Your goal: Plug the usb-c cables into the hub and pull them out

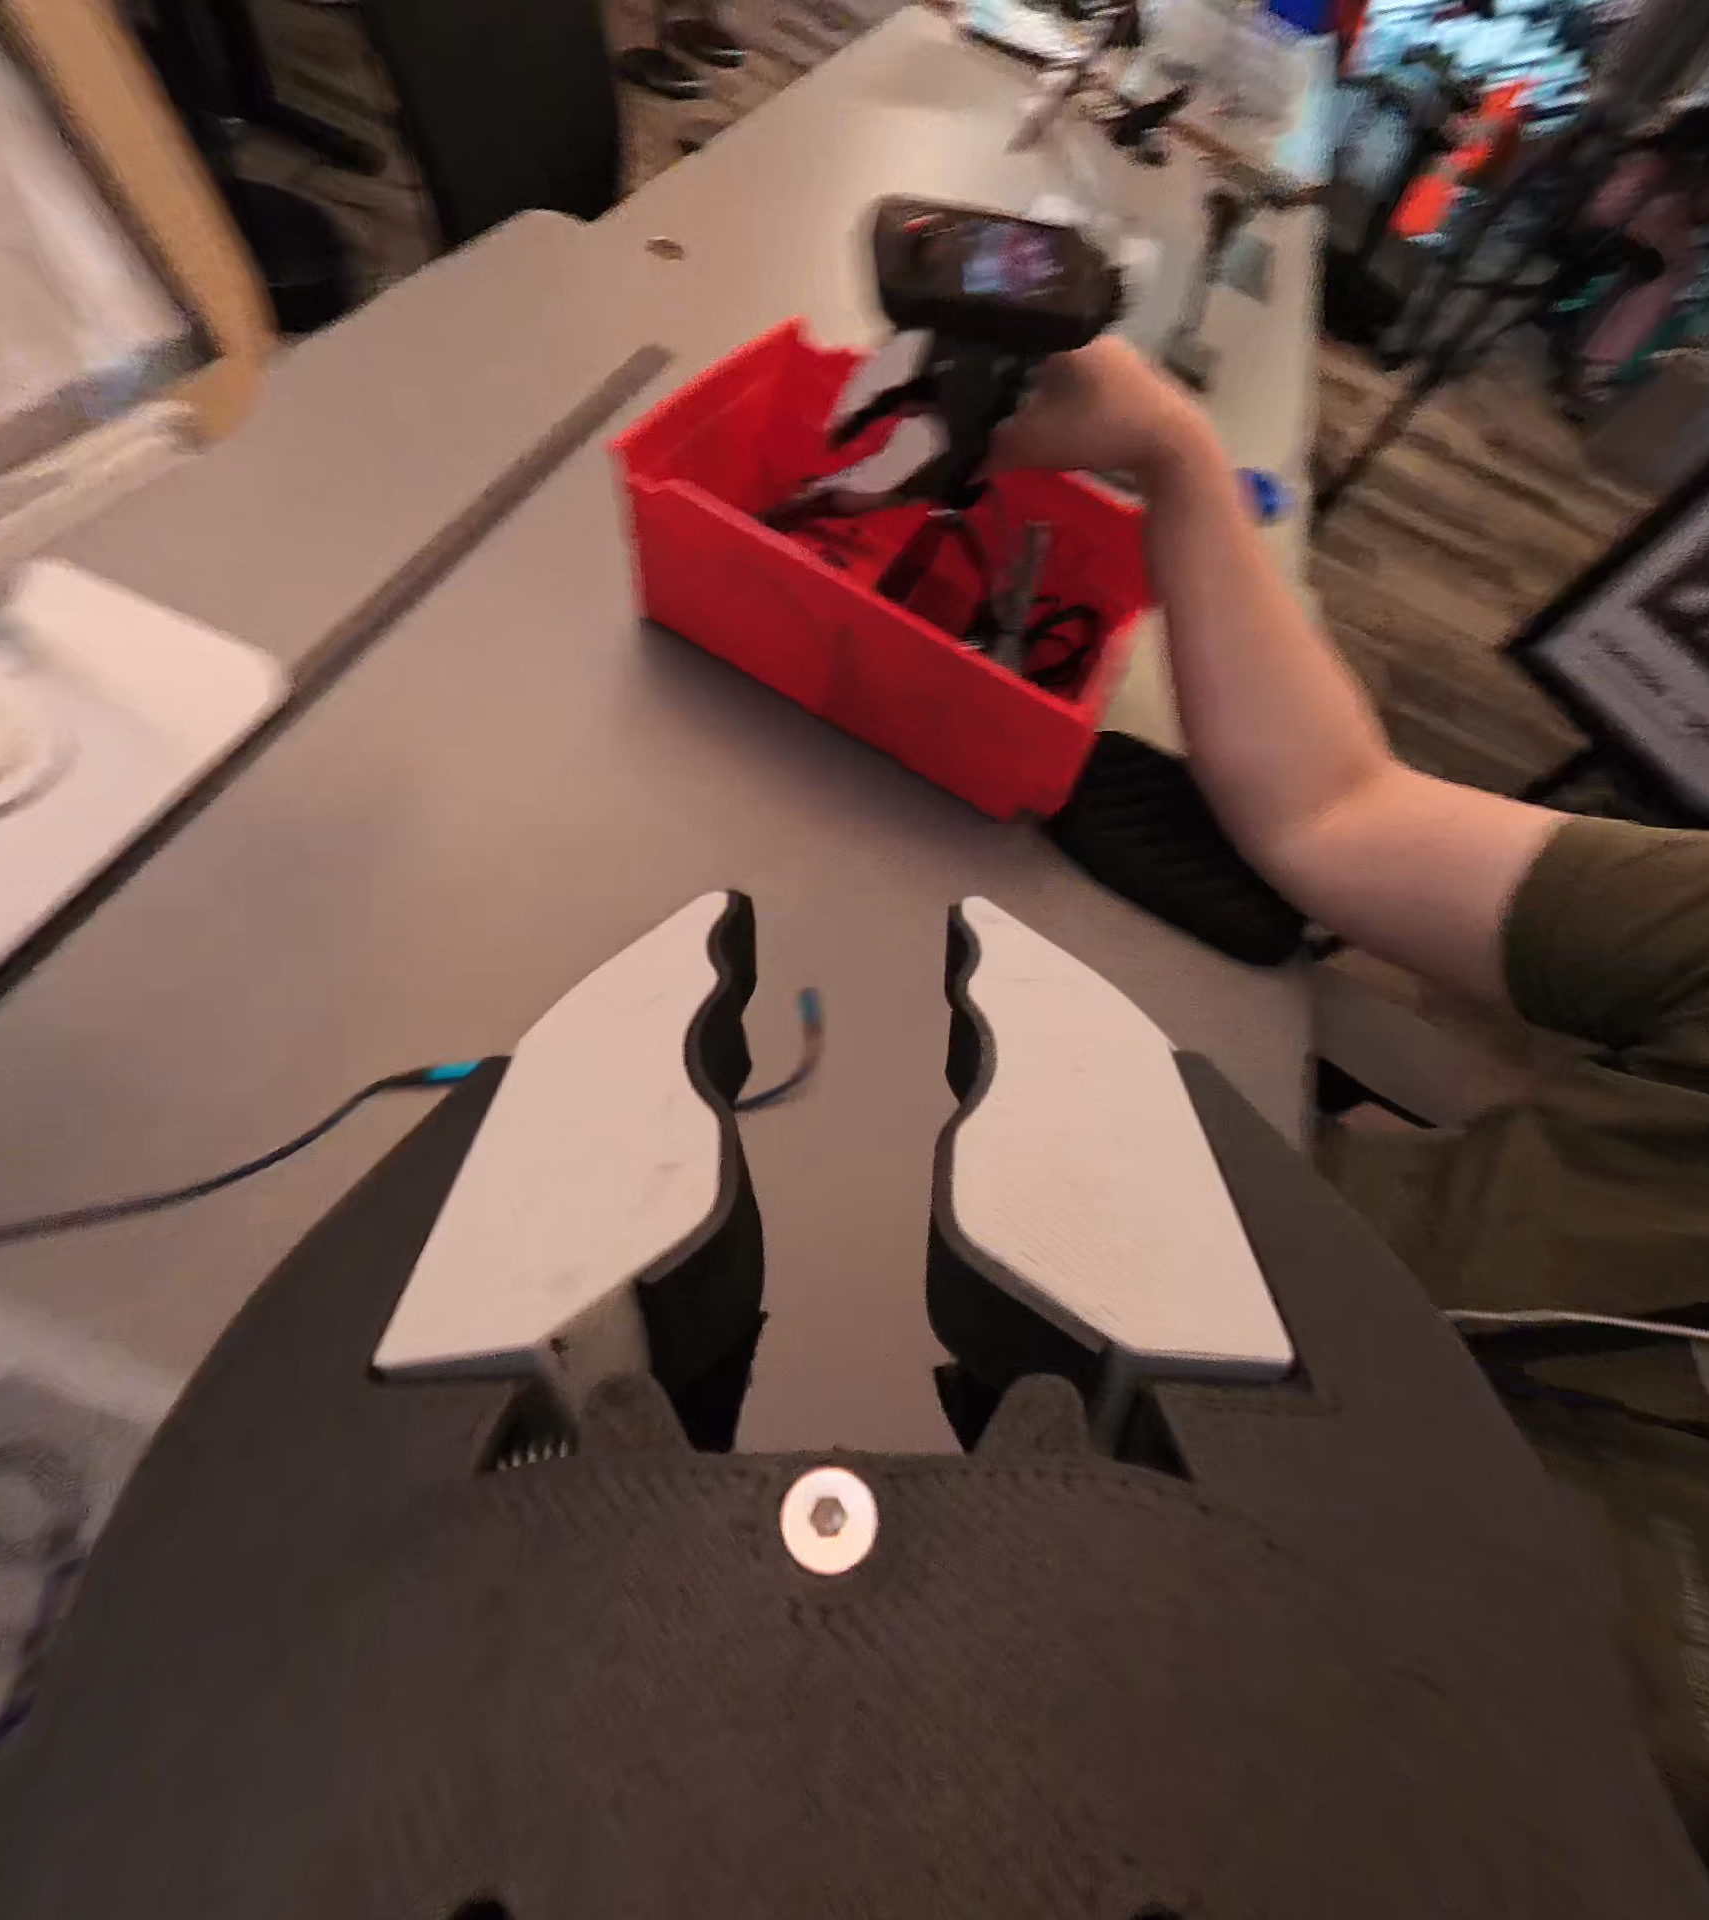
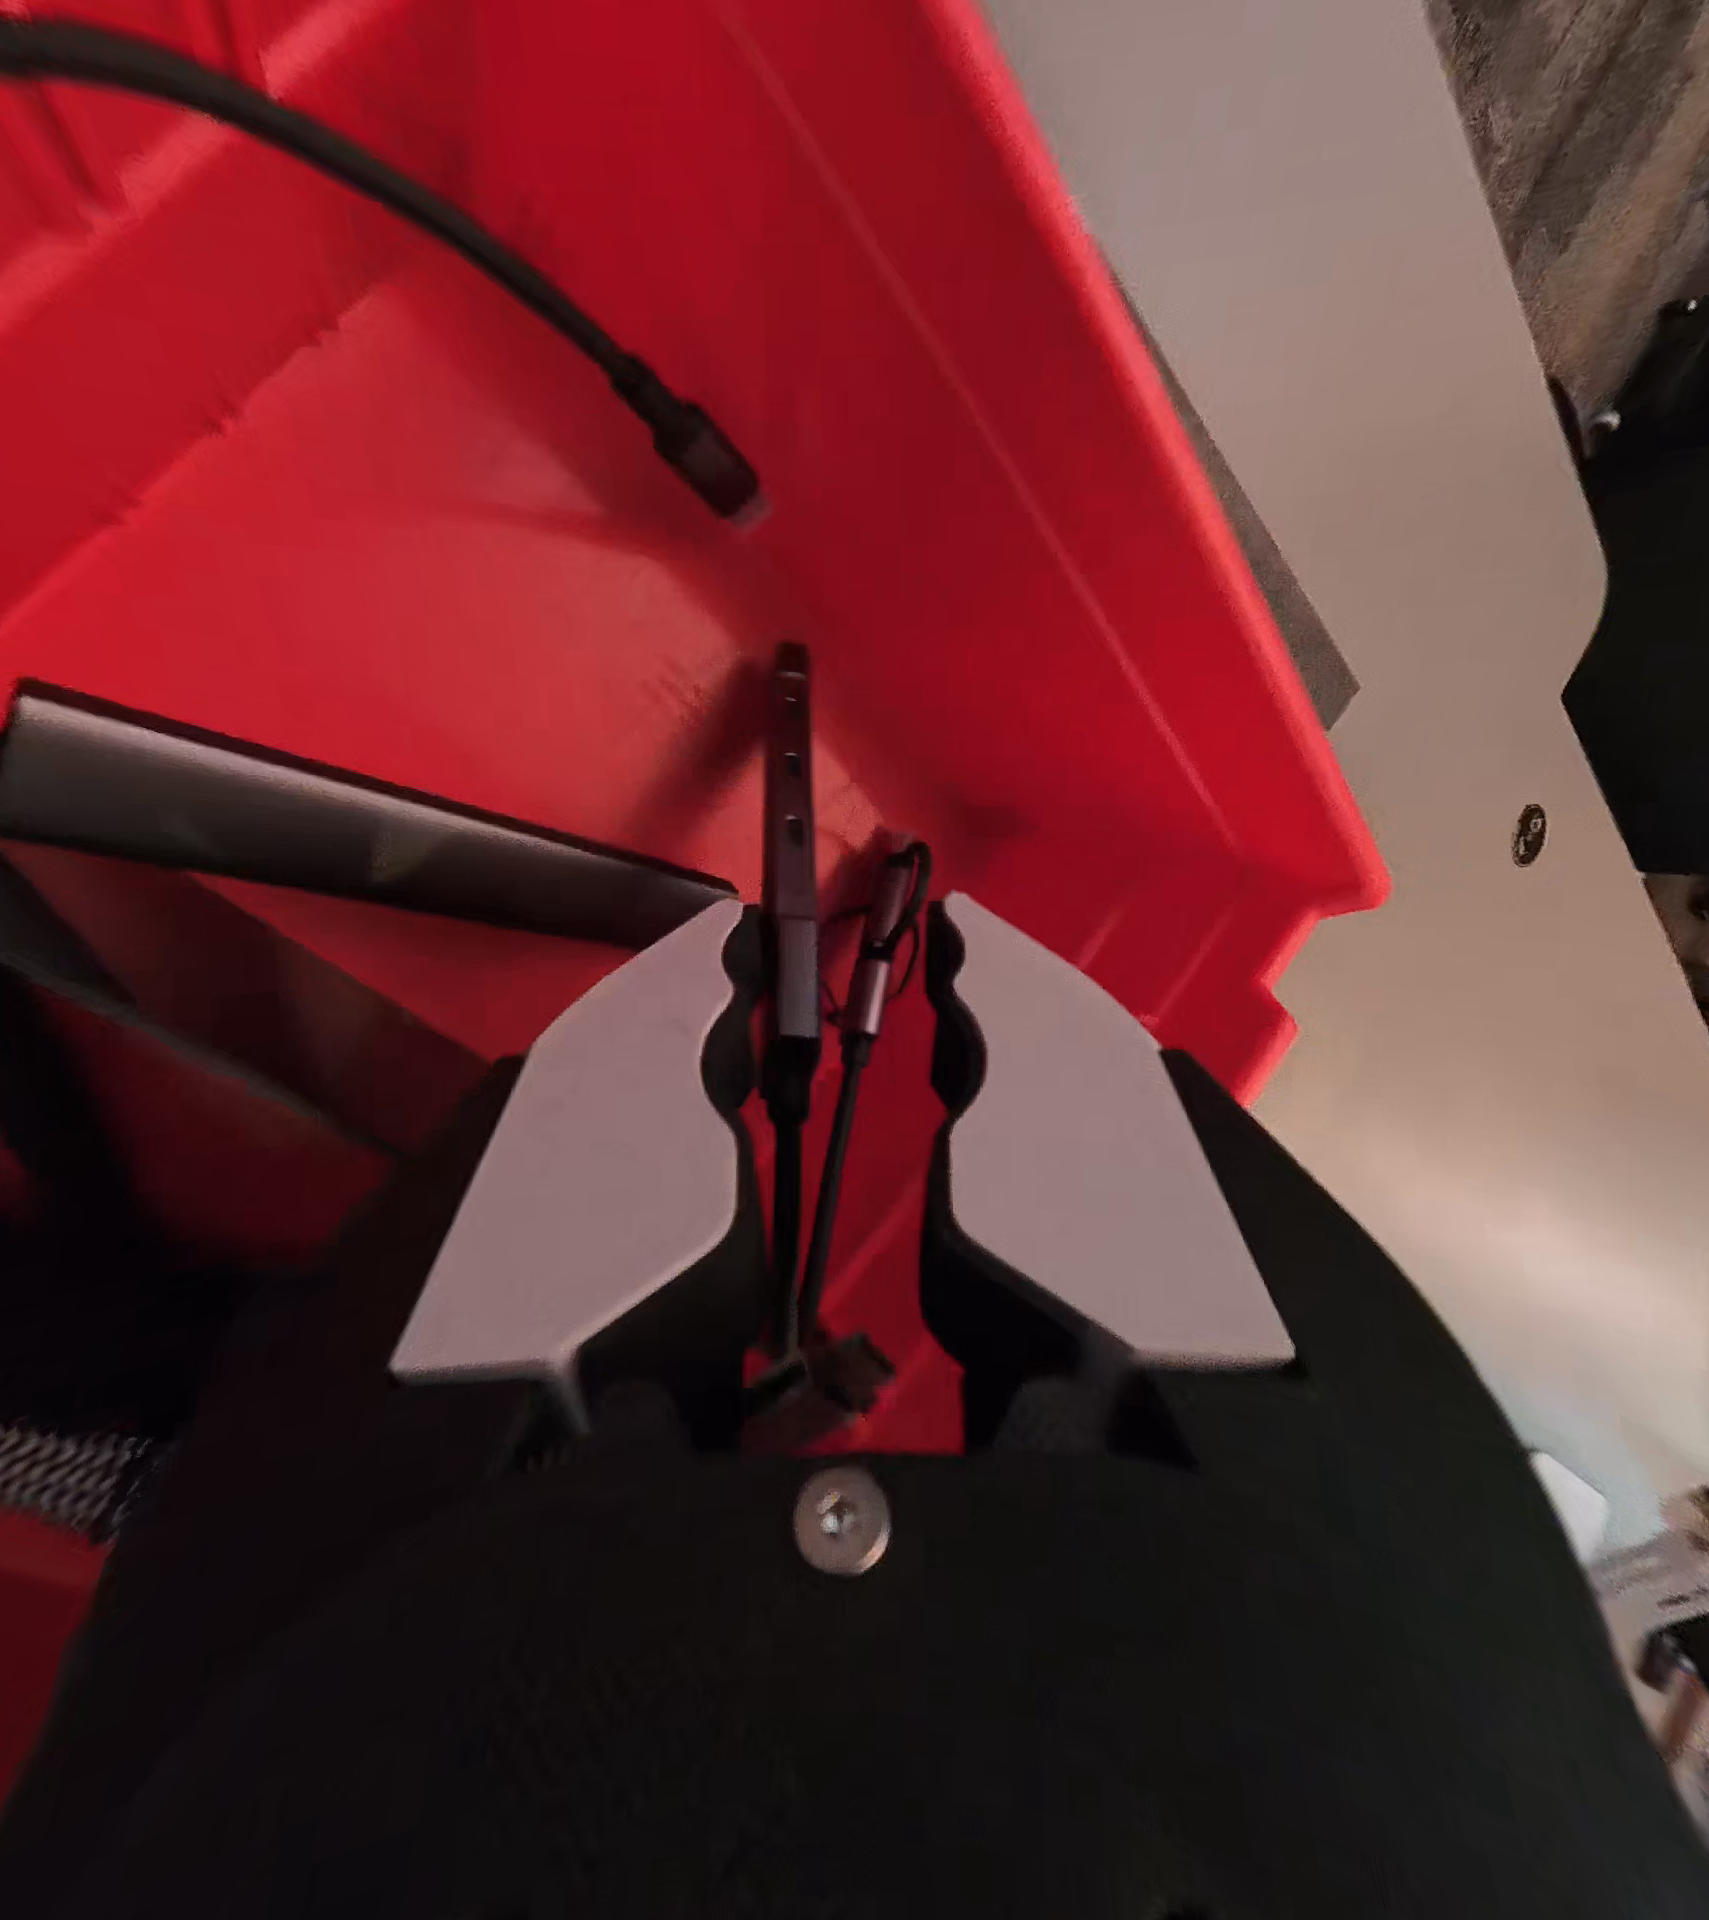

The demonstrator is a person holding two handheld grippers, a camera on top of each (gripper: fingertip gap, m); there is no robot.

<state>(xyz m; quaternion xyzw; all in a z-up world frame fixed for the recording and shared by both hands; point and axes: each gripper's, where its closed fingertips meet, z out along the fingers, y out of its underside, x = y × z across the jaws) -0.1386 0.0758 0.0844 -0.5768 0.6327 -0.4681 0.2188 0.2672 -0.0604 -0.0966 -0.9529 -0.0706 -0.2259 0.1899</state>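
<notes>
My left gripper (image 1: 848,914) is open and empty above the dark table; a thin blue cable (image 1: 206,1179) with a light blue plug runs under its left finger. My right gripper (image 2: 839,914) is open, reaching down into the red bin (image 2: 1089,520); it also shows in the left wrist view (image 1: 897,436) over the bin (image 1: 829,634). Between its fingers stand a slim grey hub (image 2: 793,862) seen edge-on and a small grey plug on a thin black cable (image 2: 876,977). A larger grey hub (image 2: 310,810) lies at the left. A black braided cable with a plug (image 2: 704,457) lies above.
A person's bare arm (image 1: 1276,675) reaches from the right to the bin. A white monitor base (image 1: 71,769) stands at the left. A black object (image 1: 1172,842) lies beside the bin's near corner. A groove (image 1: 476,509) runs along the table. About 45 cm separates my left fingertips from my right.
</notes>
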